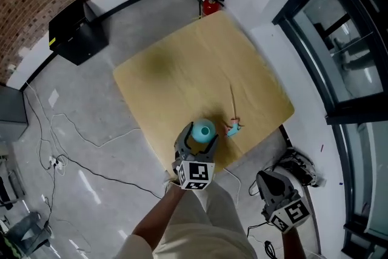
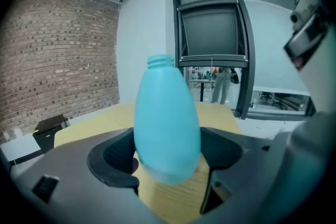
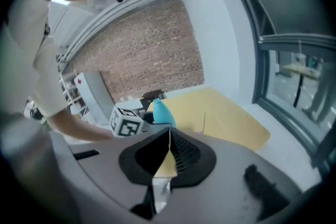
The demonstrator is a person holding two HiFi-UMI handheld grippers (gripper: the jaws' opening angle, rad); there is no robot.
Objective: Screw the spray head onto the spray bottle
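- At the near edge of the wooden worktop [image 1: 200, 63], the left tool [image 1: 198, 144] stood with its jaws wide around the light-blue spray bottle [image 1: 204, 128].
- Its left gripper view showed the bottle upright between the 2 pads, its sides meeting both, and its threaded neck bare at the top.
- Just to the right of the bottle, the spray head [image 1: 234, 128] lay flat on the worktop, apart from both tools, with its thin dip tube [image 1: 231, 100] stretching away toward the middle of the board.
- Off the worktop's near right corner, the right tool [image 1: 264, 178] hung over the grey floor [image 1: 79, 88] with its jaws pressed together and nothing between them.
- From the right gripper view, the left tool's marker cube [image 3: 127, 122] and the bottle sat beyond those closed jaws.
- Beyond the worktop's far corner stood a red fire extinguisher [image 1: 210, 6]; a black box [image 1: 77, 30] sat by the brick wall, and cables [image 1: 91, 141] trailed over the floor.
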